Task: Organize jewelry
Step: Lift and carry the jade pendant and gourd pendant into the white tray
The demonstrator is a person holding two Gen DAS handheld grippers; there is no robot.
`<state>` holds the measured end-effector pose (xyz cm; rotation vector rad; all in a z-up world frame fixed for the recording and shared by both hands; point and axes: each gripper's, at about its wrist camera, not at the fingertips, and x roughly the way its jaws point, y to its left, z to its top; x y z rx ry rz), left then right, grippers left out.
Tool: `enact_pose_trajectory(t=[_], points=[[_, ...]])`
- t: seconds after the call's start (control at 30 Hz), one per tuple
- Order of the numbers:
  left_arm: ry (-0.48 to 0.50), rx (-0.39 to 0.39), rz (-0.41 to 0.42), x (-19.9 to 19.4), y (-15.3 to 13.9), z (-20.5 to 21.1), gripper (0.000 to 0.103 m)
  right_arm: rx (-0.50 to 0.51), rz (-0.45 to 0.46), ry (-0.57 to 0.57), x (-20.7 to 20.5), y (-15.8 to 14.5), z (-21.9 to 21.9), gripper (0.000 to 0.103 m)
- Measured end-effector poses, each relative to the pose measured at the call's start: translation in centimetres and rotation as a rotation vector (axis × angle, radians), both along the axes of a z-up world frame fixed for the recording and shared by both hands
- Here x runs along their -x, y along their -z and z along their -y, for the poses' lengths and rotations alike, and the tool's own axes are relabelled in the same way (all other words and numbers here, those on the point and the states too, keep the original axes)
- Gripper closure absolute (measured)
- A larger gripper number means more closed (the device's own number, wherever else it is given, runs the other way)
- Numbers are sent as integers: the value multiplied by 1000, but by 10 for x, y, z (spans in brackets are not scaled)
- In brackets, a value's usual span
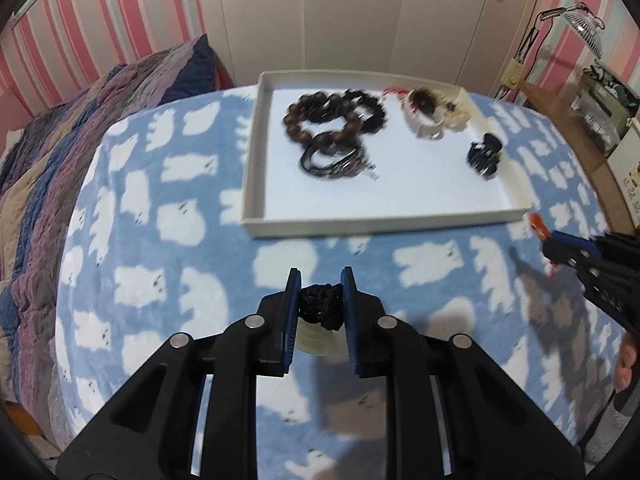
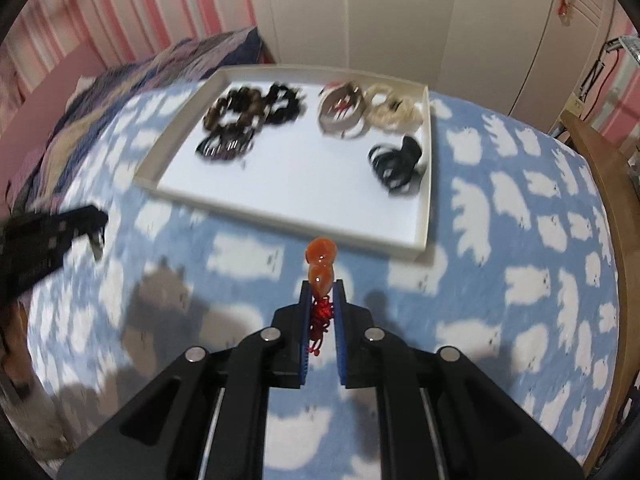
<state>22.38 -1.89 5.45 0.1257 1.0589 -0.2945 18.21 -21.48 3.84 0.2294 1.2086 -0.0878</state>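
My left gripper [image 1: 321, 282] is shut on a black knotted cord [image 1: 321, 304] with a pale jade-like pendant [image 1: 314, 343] hanging under it, above the blanket in front of the white tray [image 1: 256, 152]. My right gripper [image 2: 322, 288] is shut on an orange gourd pendant [image 2: 320, 266] with a red cord [image 2: 321, 312], just short of the tray's [image 2: 424, 220] near edge. The tray holds dark bead bracelets [image 1: 332, 114], black cords [image 1: 334, 160], pale bangles [image 1: 428, 114] and a black hair clip [image 1: 486, 154]. The right gripper [image 1: 538, 228] also shows in the left wrist view.
A blue blanket with white bears [image 1: 160, 220] covers the bed. A patchwork quilt [image 1: 60, 140] lies at the left. White wardrobe doors [image 1: 320, 12] stand behind. A wooden ledge [image 2: 616, 220] runs along the right, with a small fan [image 1: 586, 28] beyond it.
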Motion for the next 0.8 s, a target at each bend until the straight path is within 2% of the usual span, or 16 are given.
enact_pose_trajectory(t=[0.27, 0.53, 0.8], points=[[-4, 47, -2, -38, -8, 28, 84, -16, 19, 77, -52, 14, 18, 93], [-29, 52, -17, -78, 17, 54, 84, -15, 15, 111, -91, 42, 15, 93], [-39, 16, -1, -98, 40, 54, 84, -2, -13, 141, -109, 74, 20, 93]])
